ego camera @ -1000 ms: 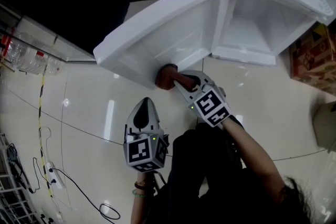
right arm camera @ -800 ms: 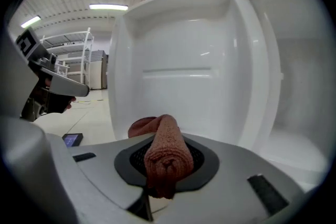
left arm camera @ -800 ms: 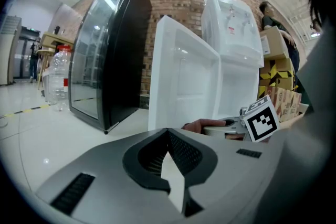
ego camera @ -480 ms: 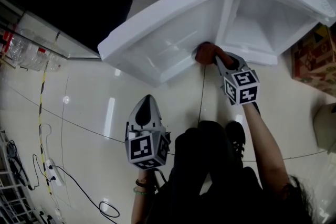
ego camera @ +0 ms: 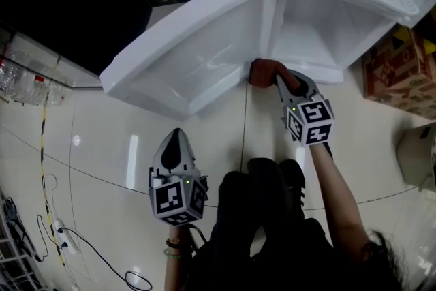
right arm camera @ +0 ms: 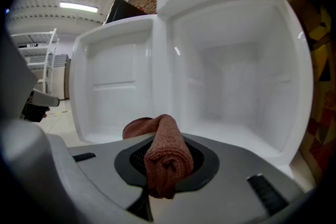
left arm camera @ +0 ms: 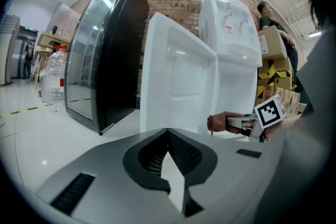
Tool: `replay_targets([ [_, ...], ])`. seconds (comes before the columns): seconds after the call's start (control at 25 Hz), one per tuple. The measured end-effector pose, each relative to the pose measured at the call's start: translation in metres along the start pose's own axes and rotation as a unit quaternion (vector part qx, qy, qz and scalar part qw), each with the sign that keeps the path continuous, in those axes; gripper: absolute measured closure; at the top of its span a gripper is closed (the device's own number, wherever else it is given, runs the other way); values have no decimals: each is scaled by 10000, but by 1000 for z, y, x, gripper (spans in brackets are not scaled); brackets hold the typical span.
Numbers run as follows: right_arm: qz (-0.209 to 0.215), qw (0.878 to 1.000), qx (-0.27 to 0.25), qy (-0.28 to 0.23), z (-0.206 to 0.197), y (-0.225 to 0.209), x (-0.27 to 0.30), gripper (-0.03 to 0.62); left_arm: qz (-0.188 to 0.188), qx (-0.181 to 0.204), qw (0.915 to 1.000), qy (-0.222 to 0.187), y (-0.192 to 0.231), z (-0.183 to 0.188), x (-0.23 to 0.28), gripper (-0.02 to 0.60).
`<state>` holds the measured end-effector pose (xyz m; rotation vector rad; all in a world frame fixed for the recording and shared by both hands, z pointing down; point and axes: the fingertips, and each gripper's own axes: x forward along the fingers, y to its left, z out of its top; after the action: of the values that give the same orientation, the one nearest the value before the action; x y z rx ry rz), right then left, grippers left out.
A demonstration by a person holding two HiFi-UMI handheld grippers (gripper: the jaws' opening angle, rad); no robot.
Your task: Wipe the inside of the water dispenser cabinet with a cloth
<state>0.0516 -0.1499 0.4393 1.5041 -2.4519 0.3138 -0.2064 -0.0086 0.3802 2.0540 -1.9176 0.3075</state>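
Note:
The white water dispenser cabinet (ego camera: 310, 27) stands open, its door (ego camera: 184, 54) swung out to the left. My right gripper (ego camera: 278, 80) is shut on a brown cloth (ego camera: 264, 71), which sits at the bottom of the hinge edge where door and cabinet meet. In the right gripper view the cloth (right arm camera: 165, 157) is bunched between the jaws, with the cabinet's bare white inside (right arm camera: 236, 81) ahead. My left gripper (ego camera: 176, 155) hangs back over the floor, shut and holding nothing. From the left gripper view I see the door (left arm camera: 176, 81) and the cloth (left arm camera: 219, 122).
A black glass-fronted cooler (left arm camera: 105, 65) stands left of the dispenser. Cardboard boxes (ego camera: 398, 75) sit to the right. Cables (ego camera: 82, 242) trail across the floor at the lower left. The person's dark legs (ego camera: 262, 215) are below the grippers.
My right gripper has carried the cloth from the door's lower edge rightward to the hinge corner by the cabinet opening. The left gripper has barely moved.

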Motion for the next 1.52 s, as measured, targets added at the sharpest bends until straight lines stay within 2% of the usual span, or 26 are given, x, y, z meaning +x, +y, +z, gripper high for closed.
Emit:
replay_targets([
  [0.16, -879, 9954, 378, -105, 9, -69, -15, 522, -112, 65, 9999, 85, -8, -6, 9, 578],
  [0.28, -1148, 9910, 662, -175, 20, -103, -13, 520, -273, 185, 9994, 118, -21, -7, 17, 578],
  [0.52, -996, 9937, 520, -52, 34, -118, 22, 521, -489, 369, 9981, 99, -43, 4, 40, 578],
  [0.68, -616, 9969, 465, -162, 47, -104, 50, 522, -596, 453, 9971, 136, -51, 8, 52, 578],
  [0.88, -209, 9998, 27, -61, 53, -90, 77, 522, -548, 349, 9977, 205, -55, 7, 66, 578],
  [1.08, -76, 9996, 189, 207, 42, -103, 101, 522, -564, 432, 9971, 266, -68, 9, 79, 578],
  [1.24, -225, 9984, 309, 413, 36, -123, 109, 522, -625, 733, 9952, 174, -71, 6, 89, 578],
  [1.36, -514, 9958, 459, 606, 26, -142, 106, 520, -549, 453, 9971, 260, -79, 18, 90, 578],
  [1.52, -1149, 9889, 600, 719, 18, -179, 87, 522, -534, 427, 9973, 275, -81, 20, 90, 578],
])
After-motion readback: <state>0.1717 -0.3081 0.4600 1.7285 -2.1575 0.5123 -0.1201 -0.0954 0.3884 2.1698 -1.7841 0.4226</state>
